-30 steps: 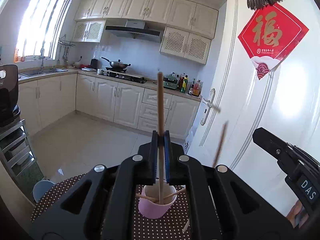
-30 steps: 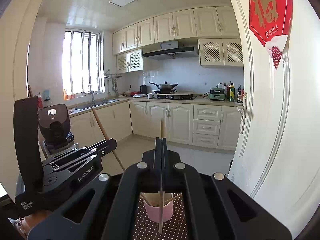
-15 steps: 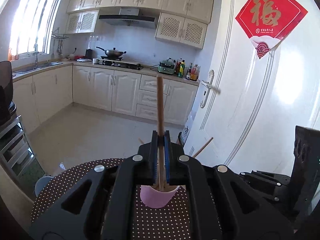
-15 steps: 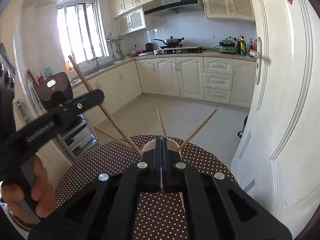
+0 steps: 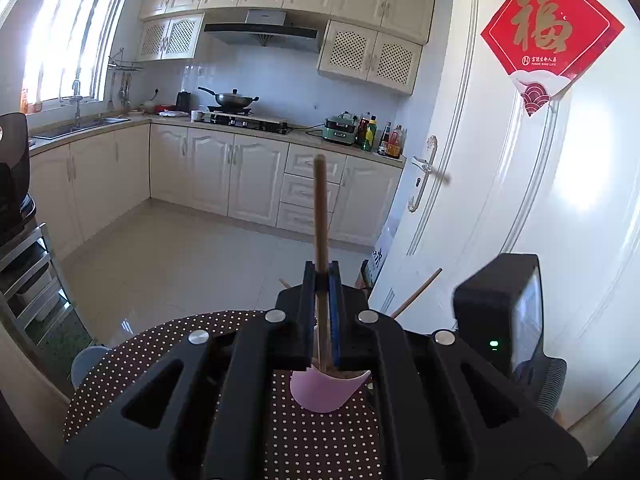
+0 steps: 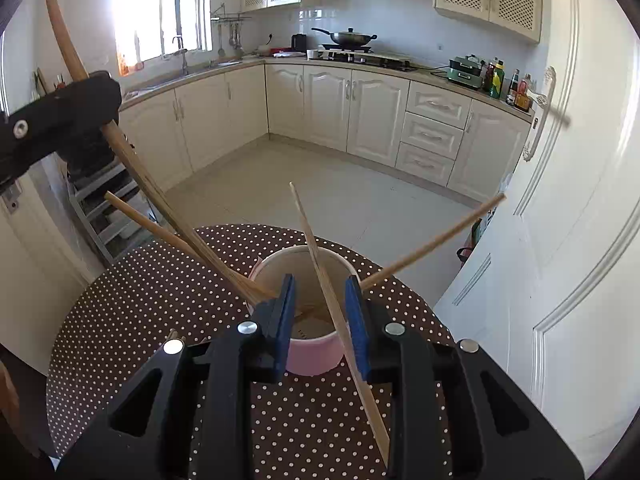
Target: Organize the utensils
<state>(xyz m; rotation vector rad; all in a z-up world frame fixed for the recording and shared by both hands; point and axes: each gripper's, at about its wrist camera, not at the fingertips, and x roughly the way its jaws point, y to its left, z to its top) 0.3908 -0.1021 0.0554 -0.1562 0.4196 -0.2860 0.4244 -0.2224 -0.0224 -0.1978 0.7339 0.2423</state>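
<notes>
A round dotted table [image 6: 132, 320] is carrying a pink cup [image 6: 312, 354] near its middle. The left gripper [image 5: 322, 312] is clamping a chopstick [image 5: 321, 216] upright, its lower end dipping into the cup. The right gripper [image 6: 320, 316] is hovering over the cup, jaws spread apart, a loose chopstick [image 6: 320, 264] slanting between them.

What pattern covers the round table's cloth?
The tablecloth is dark brown with white polka dots, clearest in the right wrist view.
</notes>
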